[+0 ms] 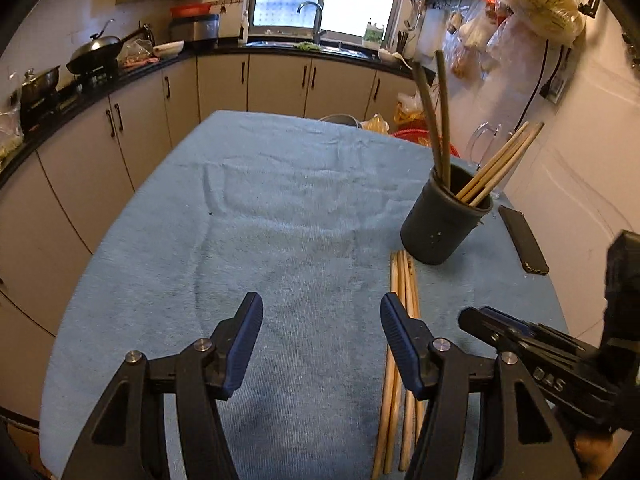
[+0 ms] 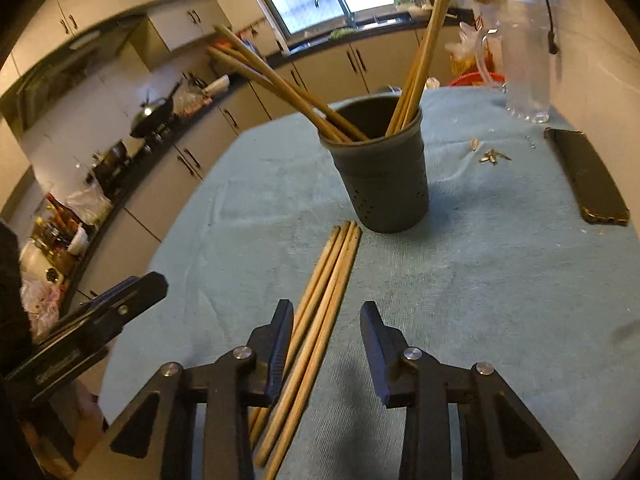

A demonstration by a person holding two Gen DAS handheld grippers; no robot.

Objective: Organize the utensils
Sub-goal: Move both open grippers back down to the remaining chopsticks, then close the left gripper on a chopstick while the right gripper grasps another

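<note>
Several wooden chopsticks (image 1: pixel 404 292) (image 2: pixel 336 264) lie side by side on the blue towel (image 1: pixel 280 200), pointing at a dark round holder (image 1: pixel 440 224) (image 2: pixel 384 184). The holder stands upright with more chopsticks (image 1: pixel 500 164) (image 2: pixel 420 60) leaning in it. My right gripper (image 2: pixel 327 312) is low over the loose chopsticks, open, with them lying between its jaws; the pads do not press on them. My left gripper (image 1: pixel 321 302) is open and empty just left of the chopsticks, its right finger (image 1: pixel 400 336) over their edge. Each gripper shows at the other view's side (image 1: pixel 480 320) (image 2: pixel 136 292).
A dark phone (image 1: pixel 524 240) (image 2: pixel 588 176) lies to the right of the holder. A clear glass jug (image 2: pixel 524 60) stands at the table's far right, with small scraps (image 2: pixel 494 156) near it. Kitchen cabinets and a counter surround the table's left and far sides.
</note>
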